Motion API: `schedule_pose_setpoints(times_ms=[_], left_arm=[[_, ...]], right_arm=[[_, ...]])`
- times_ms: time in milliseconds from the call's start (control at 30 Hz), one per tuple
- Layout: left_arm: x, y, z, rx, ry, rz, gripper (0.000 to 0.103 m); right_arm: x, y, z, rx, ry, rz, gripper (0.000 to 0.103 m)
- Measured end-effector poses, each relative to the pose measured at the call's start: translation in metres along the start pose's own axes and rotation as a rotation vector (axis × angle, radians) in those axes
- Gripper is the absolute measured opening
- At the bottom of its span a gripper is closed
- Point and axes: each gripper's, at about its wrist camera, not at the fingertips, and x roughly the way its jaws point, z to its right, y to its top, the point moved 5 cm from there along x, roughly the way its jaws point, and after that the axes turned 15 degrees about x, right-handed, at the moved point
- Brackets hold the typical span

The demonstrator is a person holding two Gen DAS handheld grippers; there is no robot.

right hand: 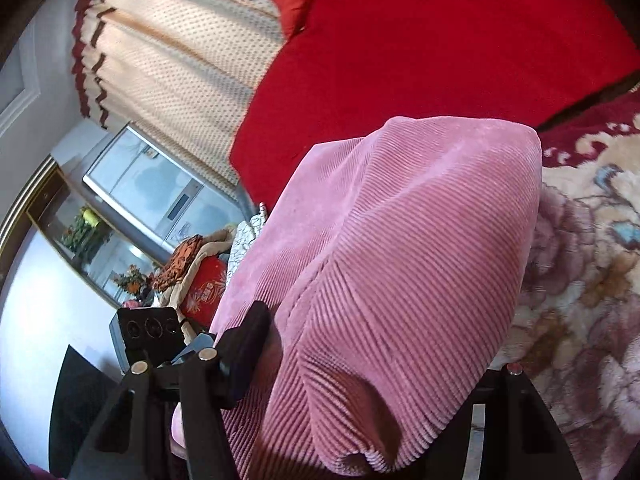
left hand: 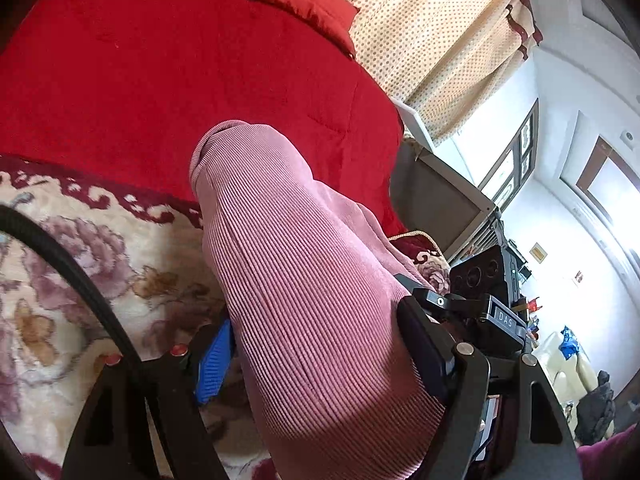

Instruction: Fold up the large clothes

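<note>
A pink ribbed corduroy garment (left hand: 304, 280) hangs in a thick fold between the fingers of my left gripper (left hand: 320, 356), which is shut on it; its ribbed cuff or hem points up toward the red quilt. The blue pad of the left finger (left hand: 214, 364) shows at the cloth's edge. In the right wrist view the same pink garment (right hand: 400, 260) bulges between the fingers of my right gripper (right hand: 360, 368), which is shut on it. Its right finger is mostly hidden by cloth. Both grippers hold the garment above the bed.
A red quilt (left hand: 160, 80) and red pillow (left hand: 304, 0) cover the far bed. A floral blanket (left hand: 80, 280) lies below. Dotted curtains (right hand: 180, 60), a cabinet with a screen (right hand: 152, 184) and clutter stand beside the bed.
</note>
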Motion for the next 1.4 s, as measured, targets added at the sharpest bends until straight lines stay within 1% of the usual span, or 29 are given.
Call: schedule_pose_setpoints(times_ms=[267,400,500,533,633,667,733,800,900,967,1100,1233,1333,1400], left_arm=[[-0.023,-0.002,-0.005,0.020,0.014,0.016,0.079],[-0.026,-0.008,-0.005,0.027,0.033,-0.001,0.079],[-0.017,-0.018,-0.014,0.001,0.063,-0.058,0.079],[-0.009,-0.026,-0.022,-0.022,0.080,-0.101,0.079],[0.016,-0.050,-0.041,-0.068,0.160,-0.244,0.079],[0.020,-0.056,-0.045,-0.075,0.182,-0.270,0.080],[0.020,-0.057,-0.047,-0.066,0.186,-0.264,0.080],[0.019,-0.057,-0.045,-0.065,0.184,-0.262,0.080],[0.020,-0.060,-0.044,-0.043,0.200,-0.265,0.081],[0.020,-0.063,-0.044,-0.035,0.206,-0.264,0.083],[0.026,-0.065,-0.047,-0.039,0.204,-0.269,0.087],[0.027,-0.071,-0.048,-0.034,0.199,-0.281,0.088],[0.025,-0.075,-0.051,-0.079,0.169,-0.282,0.088],[0.021,-0.076,-0.052,-0.095,0.163,-0.280,0.088]], right_arm=[[0.006,-0.014,-0.016,-0.032,0.023,-0.022,0.063],[0.011,-0.022,-0.015,-0.025,0.028,-0.044,0.063],[0.022,-0.027,-0.005,-0.006,-0.001,-0.075,0.063],[0.026,-0.028,0.001,0.003,-0.017,-0.086,0.063],[0.046,-0.034,0.028,0.035,-0.121,-0.133,0.061],[0.051,-0.036,0.034,0.033,-0.154,-0.145,0.059],[0.058,-0.040,0.039,0.015,-0.187,-0.162,0.059],[0.057,-0.040,0.038,0.001,-0.188,-0.153,0.059],[0.057,-0.039,0.042,0.005,-0.196,-0.155,0.059],[0.060,-0.039,0.045,0.009,-0.209,-0.158,0.063],[0.062,-0.038,0.056,0.072,-0.176,-0.177,0.064],[0.061,-0.042,0.057,0.066,-0.186,-0.162,0.064],[0.059,-0.044,0.059,0.134,-0.184,-0.172,0.064],[0.053,-0.046,0.058,0.159,-0.201,-0.169,0.066]])
